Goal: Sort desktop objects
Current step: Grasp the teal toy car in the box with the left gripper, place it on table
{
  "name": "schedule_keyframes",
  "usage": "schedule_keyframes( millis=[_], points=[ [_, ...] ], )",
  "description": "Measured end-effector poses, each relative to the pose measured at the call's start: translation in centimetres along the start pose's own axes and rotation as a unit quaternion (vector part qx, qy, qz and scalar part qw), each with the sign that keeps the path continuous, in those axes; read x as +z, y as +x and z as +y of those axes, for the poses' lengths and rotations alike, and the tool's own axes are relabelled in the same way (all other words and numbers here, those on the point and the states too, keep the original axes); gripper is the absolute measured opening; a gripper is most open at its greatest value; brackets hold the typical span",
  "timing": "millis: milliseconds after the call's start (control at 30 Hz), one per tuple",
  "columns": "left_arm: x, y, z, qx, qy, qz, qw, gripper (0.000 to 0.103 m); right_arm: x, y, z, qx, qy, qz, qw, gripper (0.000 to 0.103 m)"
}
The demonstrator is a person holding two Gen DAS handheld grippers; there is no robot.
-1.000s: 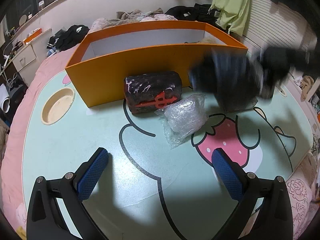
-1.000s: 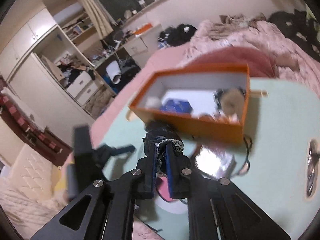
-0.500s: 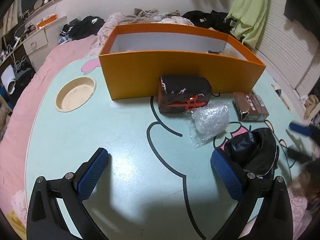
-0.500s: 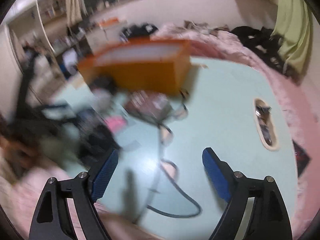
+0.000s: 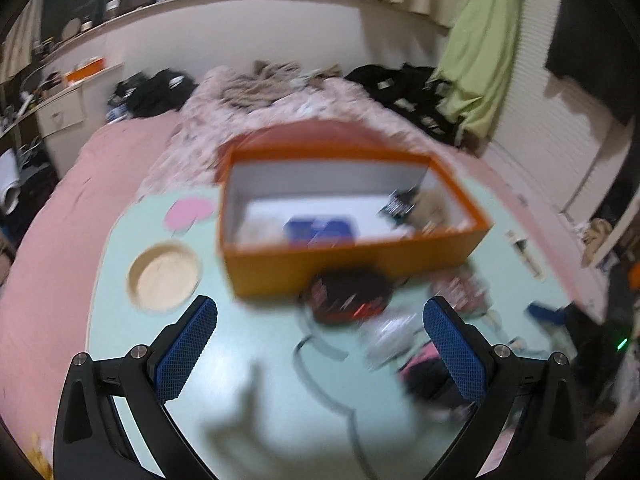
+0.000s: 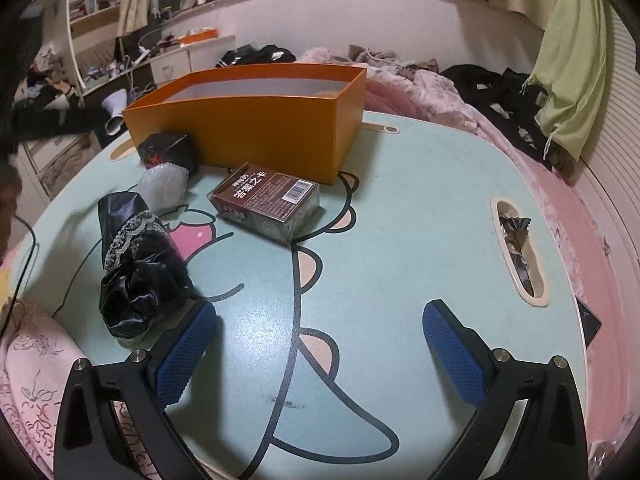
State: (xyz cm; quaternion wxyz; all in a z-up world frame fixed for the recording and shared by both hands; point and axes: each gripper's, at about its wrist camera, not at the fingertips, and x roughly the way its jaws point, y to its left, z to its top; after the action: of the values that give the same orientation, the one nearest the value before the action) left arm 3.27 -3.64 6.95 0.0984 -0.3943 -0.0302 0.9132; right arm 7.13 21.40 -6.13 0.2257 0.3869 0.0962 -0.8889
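Note:
My right gripper [image 6: 320,348] hovers low over the mint table [image 6: 400,208], its jaws opening, with nothing between them. A black lace-trimmed bag [image 6: 140,264] lies crumpled just left of its left finger [image 6: 184,348]. Beyond it are a brown card box [image 6: 266,200], a bubble-wrap wad [image 6: 164,184] and a black-and-red packet [image 6: 168,152], which sits against the orange box [image 6: 260,136]. My left gripper [image 5: 320,344] is open and empty, high above the table. From there the orange box [image 5: 304,272] shows a blue item and other blurred things inside, with the packet [image 5: 348,296] in front.
A round cup recess [image 5: 164,276] sits left of the orange box. A long slot [image 6: 520,252] holding wrappers is at the table's right edge. Pink bedding [image 6: 420,84] and dark clothes surround the table. A person's dark sleeve shows at the far left.
The right gripper, earlier shut on the black bag, has opened and dropped low; the bag now lies on the table. The left gripper has risen and now looks into the box.

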Motion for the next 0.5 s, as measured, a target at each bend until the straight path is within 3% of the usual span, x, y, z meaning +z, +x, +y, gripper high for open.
schedule_keyframes(
  millis=[100,233,400,500],
  points=[
    [3.0,0.6,-1.1,-0.037,0.010,0.008,0.9992,0.099,0.5,-0.4,0.1,-0.001,0.000,-0.001,1.000,0.103],
    [7.0,4.6,-2.8,-0.077,0.006,0.070,0.9945,0.076,0.8,-0.6,0.2,-0.001,0.000,-0.002,1.000,0.103],
    [9.2,10.4,-5.2,-0.081,0.012,0.138,0.9871,0.076,0.8,-0.5,0.1,-0.002,0.001,-0.002,1.000,0.103],
    [10.6,13.7,-5.6,-0.057,0.004,0.158,0.9857,0.071,0.7,-0.5,0.1,-0.002,0.002,-0.002,1.000,0.103]
  ],
)
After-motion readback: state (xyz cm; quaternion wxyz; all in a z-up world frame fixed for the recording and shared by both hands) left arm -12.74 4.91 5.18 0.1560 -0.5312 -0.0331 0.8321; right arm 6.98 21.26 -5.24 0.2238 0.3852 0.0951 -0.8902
